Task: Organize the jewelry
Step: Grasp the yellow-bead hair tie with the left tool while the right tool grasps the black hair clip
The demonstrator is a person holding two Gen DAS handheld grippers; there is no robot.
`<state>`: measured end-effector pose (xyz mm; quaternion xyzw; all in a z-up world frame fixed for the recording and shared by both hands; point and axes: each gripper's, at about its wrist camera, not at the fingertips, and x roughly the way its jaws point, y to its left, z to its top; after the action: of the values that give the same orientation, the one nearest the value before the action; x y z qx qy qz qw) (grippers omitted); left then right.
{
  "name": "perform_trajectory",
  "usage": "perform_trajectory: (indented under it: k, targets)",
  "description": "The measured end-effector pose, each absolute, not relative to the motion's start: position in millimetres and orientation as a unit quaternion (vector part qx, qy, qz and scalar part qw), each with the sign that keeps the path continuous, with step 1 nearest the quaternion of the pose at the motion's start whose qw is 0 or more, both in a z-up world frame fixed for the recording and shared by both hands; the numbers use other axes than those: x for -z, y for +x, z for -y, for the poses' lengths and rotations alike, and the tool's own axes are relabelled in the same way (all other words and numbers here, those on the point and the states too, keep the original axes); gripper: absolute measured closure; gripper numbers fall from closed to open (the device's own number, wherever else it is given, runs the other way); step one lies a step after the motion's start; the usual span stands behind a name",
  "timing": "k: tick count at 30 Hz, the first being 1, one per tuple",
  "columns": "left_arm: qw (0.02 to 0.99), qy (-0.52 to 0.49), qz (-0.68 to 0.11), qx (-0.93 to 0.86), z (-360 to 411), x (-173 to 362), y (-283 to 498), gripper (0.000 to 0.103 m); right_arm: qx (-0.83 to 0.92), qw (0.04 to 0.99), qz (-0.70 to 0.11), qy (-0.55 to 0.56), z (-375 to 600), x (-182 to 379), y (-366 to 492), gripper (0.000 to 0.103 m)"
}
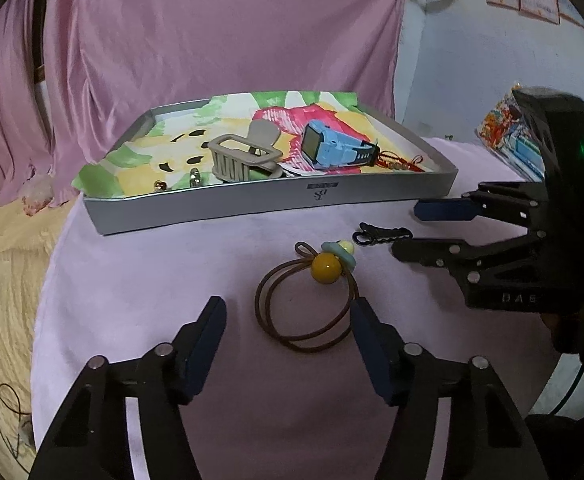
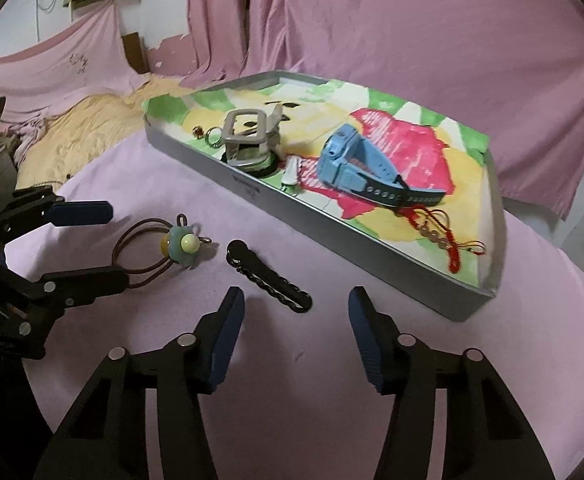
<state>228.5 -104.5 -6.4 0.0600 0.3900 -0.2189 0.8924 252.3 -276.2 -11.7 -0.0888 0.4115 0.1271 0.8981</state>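
Both claws, left (image 1: 288, 316) and right (image 2: 296, 308), gape wide, empty. Black clip (image 2: 270, 276) lies flat, long axis roughly along tray (image 2: 332, 240) front; "DAE" on right claw.

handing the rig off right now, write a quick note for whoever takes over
Left tool: open, empty, hovering just short of the brown hair tie with beads, which lies on the pink cloth.
Right tool: open, empty, near the black hair clip, also on the cloth.
Already in the tray: blue watch, beige claw clip, red cord bracelet, a few small pieces by the claw clip.
Left to do: move the hair tie and the black clip into the tray.
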Motion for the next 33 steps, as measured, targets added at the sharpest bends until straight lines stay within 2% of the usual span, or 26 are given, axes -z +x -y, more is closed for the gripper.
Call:
perform_trajectory:
  k: [2,6,12,17,20,25,30,33]
  targets:
    - [0.889,0.066,-0.395,0.222,107,7,231,0.053,-0.131,0.896,-0.414,-0.088,276,12,255,0.063]
    - [0.886,0.076,-0.398,0.223,111,8,234,0.061,-0.143,0.892,-0.42,-0.084,278,13,262,0.072]
    - [0.884,0.08,-0.399,0.23,114,8,238,0.071,-0.174,0.886,-0.423,-0.073,279,15,270,0.072]
    - [0.882,0.09,-0.4,0.232,117,7,239,0.085,-0.189,0.883,-0.421,-0.084,274,15,273,0.073]
    - [0.883,0.094,-0.4,0.226,118,7,238,0.09,-0.196,0.882,-0.42,-0.085,273,15,274,0.078]
    - [0.885,0.083,-0.404,0.215,115,6,240,0.098,-0.208,0.879,-0.421,-0.085,271,15,272,0.081]
    - [0.891,0.064,-0.397,0.21,113,4,239,0.099,-0.208,0.878,-0.424,-0.074,272,14,268,0.089]
    - [0.893,0.06,-0.397,0.203,113,1,241,0.099,-0.21,0.878,-0.425,-0.074,271,15,264,0.089]
